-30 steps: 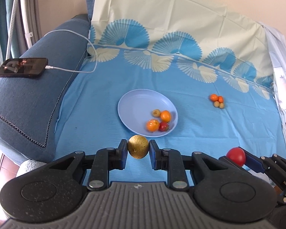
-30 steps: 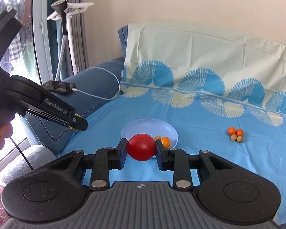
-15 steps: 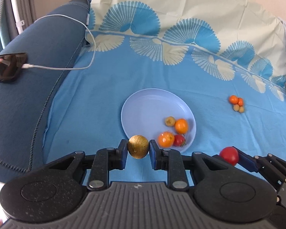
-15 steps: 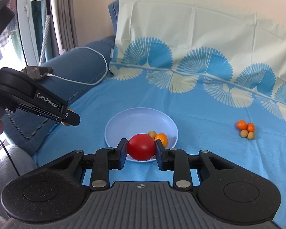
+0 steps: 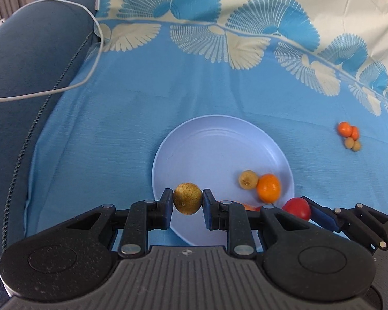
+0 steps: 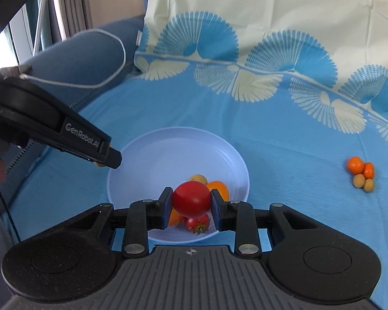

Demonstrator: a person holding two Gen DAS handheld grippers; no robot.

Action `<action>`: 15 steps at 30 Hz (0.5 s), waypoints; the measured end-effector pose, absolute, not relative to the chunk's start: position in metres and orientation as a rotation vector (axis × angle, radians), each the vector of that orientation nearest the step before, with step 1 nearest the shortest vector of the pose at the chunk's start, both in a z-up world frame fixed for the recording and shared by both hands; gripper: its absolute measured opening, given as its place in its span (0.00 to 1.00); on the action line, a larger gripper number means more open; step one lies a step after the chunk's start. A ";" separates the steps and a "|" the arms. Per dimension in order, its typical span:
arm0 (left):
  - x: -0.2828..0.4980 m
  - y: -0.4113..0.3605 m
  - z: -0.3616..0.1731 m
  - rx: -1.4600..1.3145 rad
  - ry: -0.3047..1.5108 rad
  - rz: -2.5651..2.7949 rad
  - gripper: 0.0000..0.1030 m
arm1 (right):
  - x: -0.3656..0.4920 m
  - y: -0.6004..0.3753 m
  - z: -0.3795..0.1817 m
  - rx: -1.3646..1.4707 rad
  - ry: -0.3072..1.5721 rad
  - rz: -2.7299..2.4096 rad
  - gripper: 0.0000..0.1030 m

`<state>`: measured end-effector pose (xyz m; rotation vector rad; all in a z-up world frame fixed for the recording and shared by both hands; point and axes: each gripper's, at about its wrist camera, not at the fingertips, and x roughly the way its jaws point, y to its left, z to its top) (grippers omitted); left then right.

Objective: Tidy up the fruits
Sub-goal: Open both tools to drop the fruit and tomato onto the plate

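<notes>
A brown fruit (image 5: 187,198) is clamped between the pads of the left gripper (image 5: 187,201); it is held over the near left rim of the plate (image 5: 194,144), clear of the plate's surface. A tomato (image 6: 191,199) is clamped between the pads of the right gripper (image 6: 191,202); it is held over the near part of the plate (image 6: 168,149), above the fruits lying there. In the plate a small tan fruit (image 5: 248,178) is seen touching an orange (image 5: 269,187); a second tomato (image 6: 196,224) with a green stalk lies below the held one, beside another orange fruit (image 6: 174,218) partly hidden by the pads. The plate is set on a blue cloth (image 5: 116,129) with a fan pattern; on the cloth, well apart from the plate to the right, a cluster (image 5: 349,137) of two small orange and two tan fruits is seen, all touching. A white cable (image 5: 64,87) is draped over a dark blue cushion (image 5: 33,51) at the left. From the right wrist view, the left gripper (image 6: 108,159) is seen reaching to the plate's left rim.
</notes>
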<state>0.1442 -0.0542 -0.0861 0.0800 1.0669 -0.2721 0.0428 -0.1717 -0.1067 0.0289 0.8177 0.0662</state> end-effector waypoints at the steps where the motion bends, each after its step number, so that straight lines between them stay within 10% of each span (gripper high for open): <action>1: 0.147 -0.056 -0.090 0.086 1.069 -0.272 0.26 | 0.047 -0.171 -0.111 0.024 0.823 0.068 0.31; 6: 0.162 -0.062 -0.103 0.116 1.077 -0.275 0.26 | 0.067 -0.172 -0.128 0.010 0.851 0.059 0.31; 8: 0.167 -0.063 -0.106 0.126 1.061 -0.283 0.41 | 0.073 -0.172 -0.132 0.007 0.854 0.065 0.32; 10: 0.169 -0.061 -0.105 0.124 1.042 -0.260 0.90 | 0.078 -0.173 -0.133 0.014 0.853 0.097 0.33; 15: 0.159 -0.048 -0.082 0.091 0.993 -0.243 1.00 | 0.069 -0.173 -0.111 0.001 0.809 0.081 0.72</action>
